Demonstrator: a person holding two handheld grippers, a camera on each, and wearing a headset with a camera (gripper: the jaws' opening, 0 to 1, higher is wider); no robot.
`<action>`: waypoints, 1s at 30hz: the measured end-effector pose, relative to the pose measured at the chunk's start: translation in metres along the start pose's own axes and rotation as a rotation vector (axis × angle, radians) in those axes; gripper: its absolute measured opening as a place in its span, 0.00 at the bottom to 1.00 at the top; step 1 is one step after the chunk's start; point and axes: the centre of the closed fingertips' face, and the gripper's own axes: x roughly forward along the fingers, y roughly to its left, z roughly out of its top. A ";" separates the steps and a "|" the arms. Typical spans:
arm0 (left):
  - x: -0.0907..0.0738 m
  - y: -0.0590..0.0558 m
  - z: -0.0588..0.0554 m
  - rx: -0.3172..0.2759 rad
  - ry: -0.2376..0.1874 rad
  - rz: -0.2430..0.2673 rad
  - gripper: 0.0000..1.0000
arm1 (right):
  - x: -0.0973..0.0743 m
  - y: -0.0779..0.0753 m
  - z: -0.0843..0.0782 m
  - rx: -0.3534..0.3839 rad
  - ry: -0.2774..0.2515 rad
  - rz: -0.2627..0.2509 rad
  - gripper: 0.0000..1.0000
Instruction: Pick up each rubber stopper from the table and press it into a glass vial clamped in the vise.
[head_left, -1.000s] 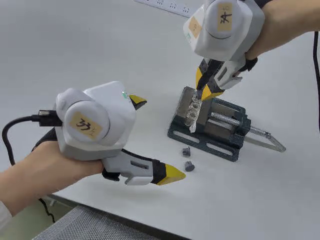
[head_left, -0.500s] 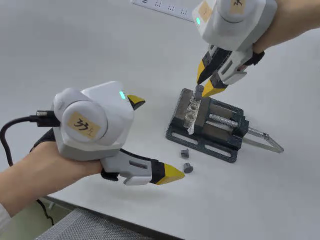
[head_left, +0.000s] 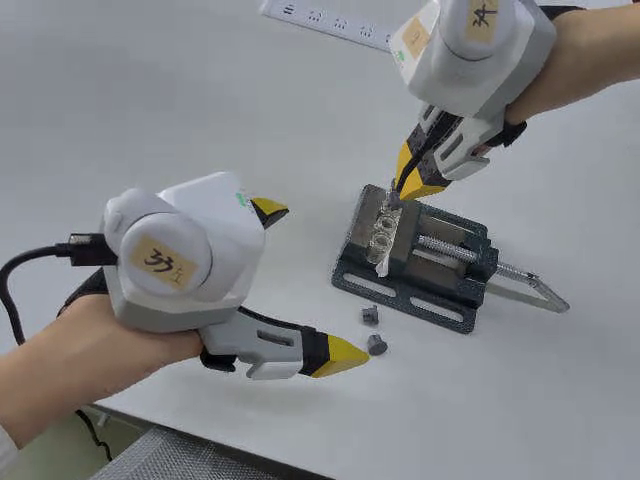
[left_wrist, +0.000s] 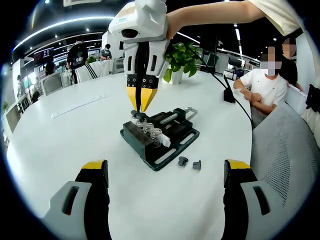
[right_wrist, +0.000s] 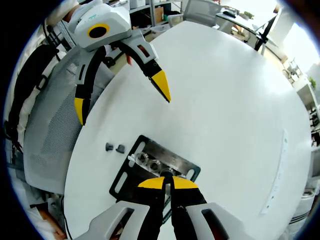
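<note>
Right hand-held gripper (right_wrist: 167, 182): closed tips hide the end vial (head_left: 387, 213) mouth; any stopper there indiscernible. Power strip (head_left: 330, 20) cut by top edge.

Left tongs (head_left: 311, 280) hover low on the near side, jaws spread wide and yellow tips pointing right. The left hand (head_left: 90, 350) is wrapped round the grip, with the forearm coming in from the lower left. Right tongs (head_left: 408, 188) point steeply down, tips pinched almost together with only a sliver between them. The right hand (head_left: 570, 50) grips from above, its forearm entering from the top right corner.
</note>
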 end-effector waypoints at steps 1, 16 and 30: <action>0.000 0.000 0.000 -0.002 0.001 0.001 0.95 | 0.000 -0.001 0.000 0.001 0.000 0.001 0.00; 0.001 0.001 0.000 -0.005 0.003 -0.005 0.95 | 0.004 -0.001 0.000 0.018 0.005 0.001 0.00; 0.003 0.001 -0.002 -0.015 -0.003 -0.005 0.94 | 0.006 0.002 0.002 0.025 0.045 0.000 0.00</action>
